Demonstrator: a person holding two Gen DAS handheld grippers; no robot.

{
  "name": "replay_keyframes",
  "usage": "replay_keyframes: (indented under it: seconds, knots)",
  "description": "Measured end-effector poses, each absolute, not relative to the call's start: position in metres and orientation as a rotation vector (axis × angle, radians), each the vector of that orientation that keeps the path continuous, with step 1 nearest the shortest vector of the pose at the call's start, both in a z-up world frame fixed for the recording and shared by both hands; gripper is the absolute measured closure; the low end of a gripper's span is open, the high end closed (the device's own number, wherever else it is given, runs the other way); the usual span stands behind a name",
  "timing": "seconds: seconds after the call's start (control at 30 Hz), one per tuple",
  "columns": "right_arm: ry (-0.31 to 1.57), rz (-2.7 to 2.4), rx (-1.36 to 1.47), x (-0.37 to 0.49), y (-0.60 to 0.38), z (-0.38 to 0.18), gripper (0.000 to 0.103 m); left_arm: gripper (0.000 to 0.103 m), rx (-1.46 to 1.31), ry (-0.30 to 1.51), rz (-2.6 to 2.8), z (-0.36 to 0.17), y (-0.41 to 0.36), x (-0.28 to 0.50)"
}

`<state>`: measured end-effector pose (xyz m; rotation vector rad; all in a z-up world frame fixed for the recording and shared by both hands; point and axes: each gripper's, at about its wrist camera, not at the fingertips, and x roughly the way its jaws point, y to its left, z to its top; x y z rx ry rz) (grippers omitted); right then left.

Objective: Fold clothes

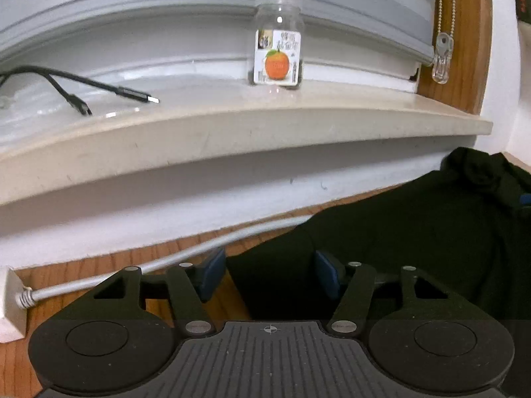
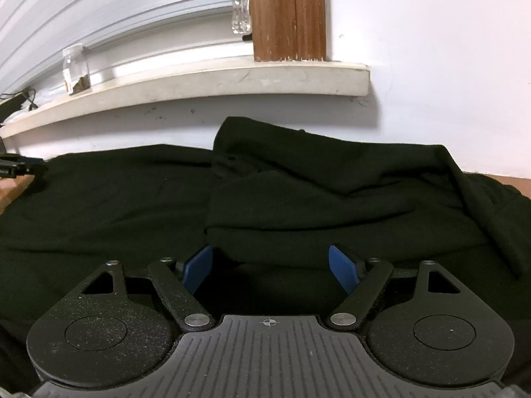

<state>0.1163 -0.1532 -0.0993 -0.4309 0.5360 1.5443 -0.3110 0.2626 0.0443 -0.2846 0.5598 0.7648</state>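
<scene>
My left gripper (image 1: 270, 273) is spread wide with nothing between its blue pads (image 1: 212, 273); it sits low over the wooden table (image 1: 99, 265), right at the left edge of the black garment (image 1: 415, 242). One pad is over bare wood, the other over dark cloth. Just beyond it a grey cable (image 1: 166, 262) runs across the table from a white block (image 1: 10, 301) at the left and goes under the cloth.

My right gripper (image 2: 270, 268) is also spread wide and empty, low over the middle of the black garment (image 2: 116, 205). Straight ahead of its pads (image 2: 341, 272) the cloth is doubled over into a thick fold (image 2: 298, 205), and more of it is bunched up against the white wall (image 2: 431, 66) behind.

Farther back, a pale window ledge (image 1: 232, 136) runs above the table. On it stand a clear jar (image 1: 278, 39) with an orange on its label and two black cable ends (image 1: 99, 89). A bead chain (image 1: 443, 16) hangs beside a wooden frame (image 1: 464, 33).
</scene>
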Motion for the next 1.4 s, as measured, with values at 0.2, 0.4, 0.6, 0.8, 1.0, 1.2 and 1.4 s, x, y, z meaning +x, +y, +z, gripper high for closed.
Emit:
replay_keyframes:
  seconds: [0.2, 0.4, 0.6, 0.8, 1.0, 1.2, 1.4]
  knots:
    - [0.525, 1.537, -0.435, 0.115, -0.154, -0.099, 0.026, 0.047, -0.325, 0.523, 0.77, 0.044, 0.27, -0.321]
    - [0.522, 1.54, -0.433, 0.115, -0.154, -0.099, 0.025, 0.043, -0.369, 0.528, 0.727, 0.04, 0.275, -0.326]
    - [0.517, 1.506, -0.466, 0.112, -0.15, -0.099, 0.025, 0.043, -0.365, 0.554, 0.715, 0.04, 0.276, -0.322]
    - [0.45, 1.49, -0.529, 0.1, -0.139, -0.084, 0.025, 0.046, -0.346, 0.586, 0.708, 0.041, 0.276, -0.318]
    - [0.407, 1.509, -0.556, 0.087, -0.106, -0.071, 0.024, 0.044, -0.324, 0.624, 0.696, 0.043, 0.277, -0.314]
    - [0.405, 1.513, -0.621, 0.08, -0.07, -0.081, 0.025, 0.043, -0.275, 0.683, 0.635, 0.049, 0.285, -0.307]
    - [0.457, 1.482, -0.617, 0.089, -0.054, -0.088, 0.046, 0.085, -0.301, 0.626, 0.687, 0.043, 0.289, -0.31]
